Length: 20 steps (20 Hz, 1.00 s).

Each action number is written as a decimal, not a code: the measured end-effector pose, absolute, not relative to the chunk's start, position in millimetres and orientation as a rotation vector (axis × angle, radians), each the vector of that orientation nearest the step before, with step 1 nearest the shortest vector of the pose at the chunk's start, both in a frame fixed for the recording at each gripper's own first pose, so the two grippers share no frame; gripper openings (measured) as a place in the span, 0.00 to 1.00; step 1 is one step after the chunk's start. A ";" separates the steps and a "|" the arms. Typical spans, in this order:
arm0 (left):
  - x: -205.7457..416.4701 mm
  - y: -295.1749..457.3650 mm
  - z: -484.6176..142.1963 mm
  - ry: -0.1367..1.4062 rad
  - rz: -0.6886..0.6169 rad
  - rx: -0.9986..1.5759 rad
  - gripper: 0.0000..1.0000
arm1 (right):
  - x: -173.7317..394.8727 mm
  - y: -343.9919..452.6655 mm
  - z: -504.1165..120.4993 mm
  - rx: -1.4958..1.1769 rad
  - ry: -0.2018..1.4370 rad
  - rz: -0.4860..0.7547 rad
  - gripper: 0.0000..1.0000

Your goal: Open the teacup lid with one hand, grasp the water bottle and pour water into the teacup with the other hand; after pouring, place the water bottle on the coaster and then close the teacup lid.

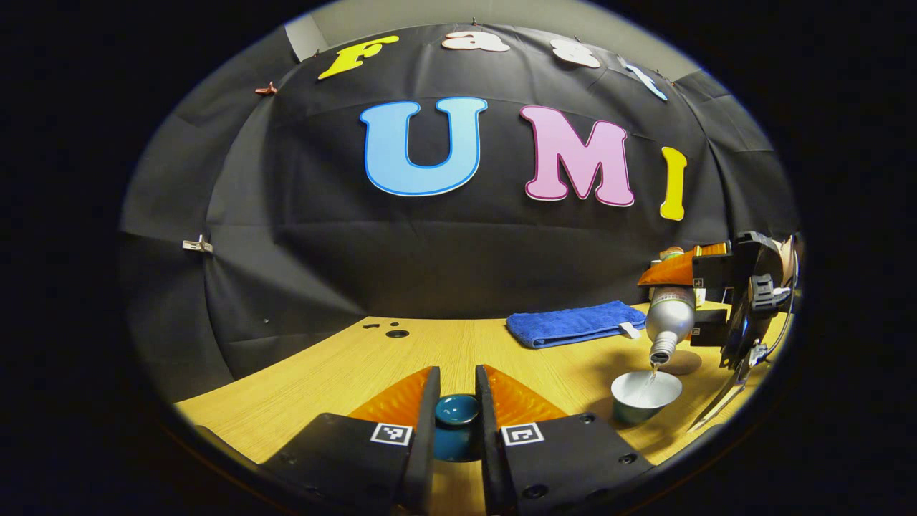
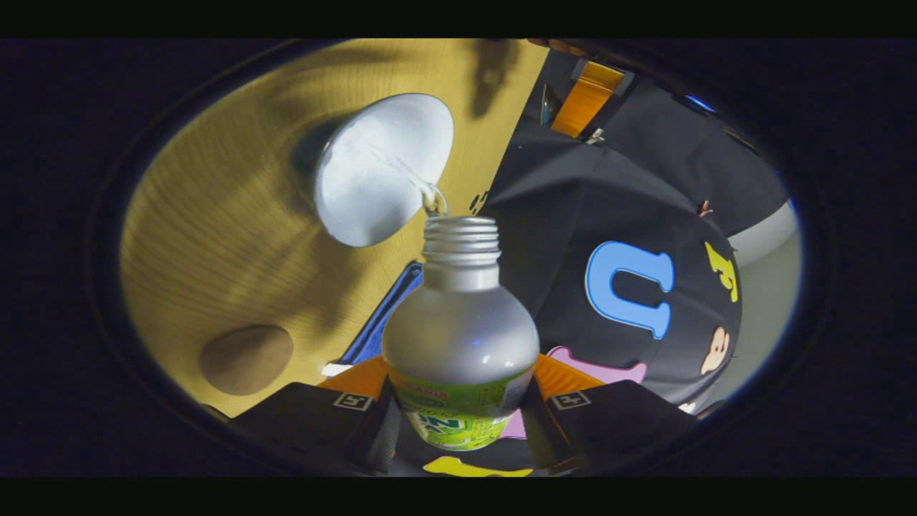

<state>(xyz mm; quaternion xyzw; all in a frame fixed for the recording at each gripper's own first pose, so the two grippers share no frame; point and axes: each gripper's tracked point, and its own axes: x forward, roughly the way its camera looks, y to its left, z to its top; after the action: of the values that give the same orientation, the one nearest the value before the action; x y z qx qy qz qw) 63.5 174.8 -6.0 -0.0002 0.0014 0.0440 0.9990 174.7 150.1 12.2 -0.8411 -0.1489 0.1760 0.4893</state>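
On the wood-grain surface, the left tool clamps the glossy blue lid. Farther right lies a folded blue towel. The right tool grips the silver bottle — tilted, a thin stream, apparently water, entering the white-lined teacup — near the round coaster.

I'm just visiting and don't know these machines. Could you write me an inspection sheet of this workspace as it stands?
Surface: wooden table, with small dark holes near its back edge.
Job's things: water bottle tipped, thin stream running into the open teacup; teacup lid lifted off; round coaster bare.
Clutter: folded blue towel.
Grippers: left gripper shut on the lid; right gripper shut on the bottle.
Cables: nothing seen.
Surroundings: black cloth wall.
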 end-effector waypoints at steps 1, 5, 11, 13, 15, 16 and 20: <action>63.9 174.9 -6.6 0.003 0.088 0.000 0.31 | 175.1 149.8 14.1 -2.052 -0.368 0.425 0.74; 63.8 174.9 -6.5 0.003 0.088 0.000 0.31 | 173.5 154.3 25.0 -2.084 -0.401 0.417 0.74; 64.3 175.3 -6.4 0.003 0.087 0.000 0.31 | 169.8 160.8 36.0 -2.140 -0.449 0.407 0.74; 64.2 175.3 -6.4 0.003 0.088 0.000 0.31 | 168.3 164.3 33.7 -2.161 -0.463 0.418 0.74; 64.3 175.5 -6.4 0.003 0.088 0.000 0.31 | 168.9 164.2 35.0 -2.170 -0.464 0.419 0.74; 64.3 175.4 -6.2 0.003 0.088 0.000 0.31 | 169.0 164.5 35.0 -2.174 -0.468 0.418 0.74; 64.2 175.5 -6.2 0.003 0.088 0.000 0.31 | 168.5 166.6 36.5 -2.211 -0.491 0.412 0.74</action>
<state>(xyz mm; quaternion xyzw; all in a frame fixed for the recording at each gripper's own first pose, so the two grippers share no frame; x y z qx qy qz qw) 64.2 175.5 -6.2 0.0000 0.0013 0.0439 0.9990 168.5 166.6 36.5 -0.8770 -0.1948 0.1633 0.4077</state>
